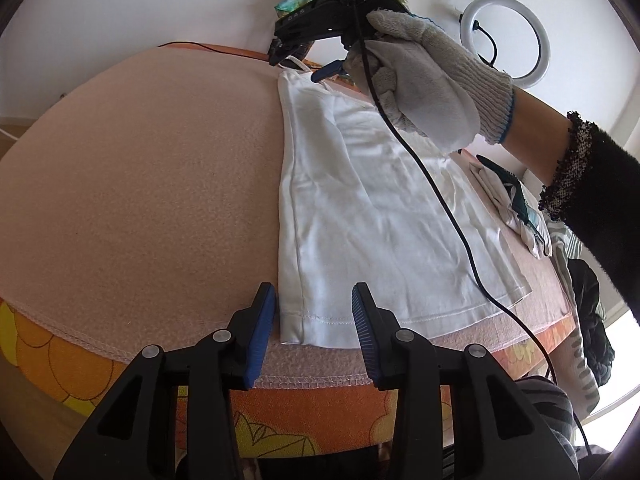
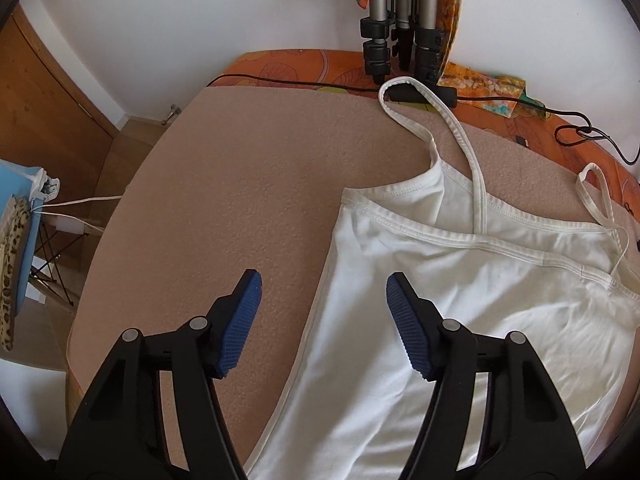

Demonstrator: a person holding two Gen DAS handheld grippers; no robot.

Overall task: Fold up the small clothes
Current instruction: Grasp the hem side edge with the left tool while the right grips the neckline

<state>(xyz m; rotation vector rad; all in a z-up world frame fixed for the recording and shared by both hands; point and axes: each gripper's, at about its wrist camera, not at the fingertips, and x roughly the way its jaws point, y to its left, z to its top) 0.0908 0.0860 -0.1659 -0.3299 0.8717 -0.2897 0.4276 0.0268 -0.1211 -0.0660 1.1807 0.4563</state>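
**A:** Where is the garment, and what are the tongs doing?

**B:** A white strappy top (image 1: 384, 216) lies flat on a pink fleece cover (image 1: 140, 184). The left tongs (image 1: 314, 320) are spread wide, holding nothing, with the top's hemmed bottom corner just ahead between the blue pads (image 1: 262, 328). The right tongs (image 2: 324, 320) are also spread and empty, over the top's side edge; the neckline and two thin straps (image 2: 468, 140) lie ahead of them.

**B:** In the left view, the right tongs (image 1: 304, 66) sit at the far end of the top, gripped by a gloved hand (image 1: 424, 76).

**A:** What is hard to make out?

**B:** From the left view, I cannot tell whether those far tips touch the fabric. The right view cuts off the top's hem and far side. A cable (image 1: 440, 200) crosses the top. To the right of the left tongs, a crumpled heap of other clothes (image 1: 516, 204) is partly hidden behind the dark sleeve (image 1: 592, 184). Tripod legs (image 2: 396, 28) rise out of frame beyond the right tongs.
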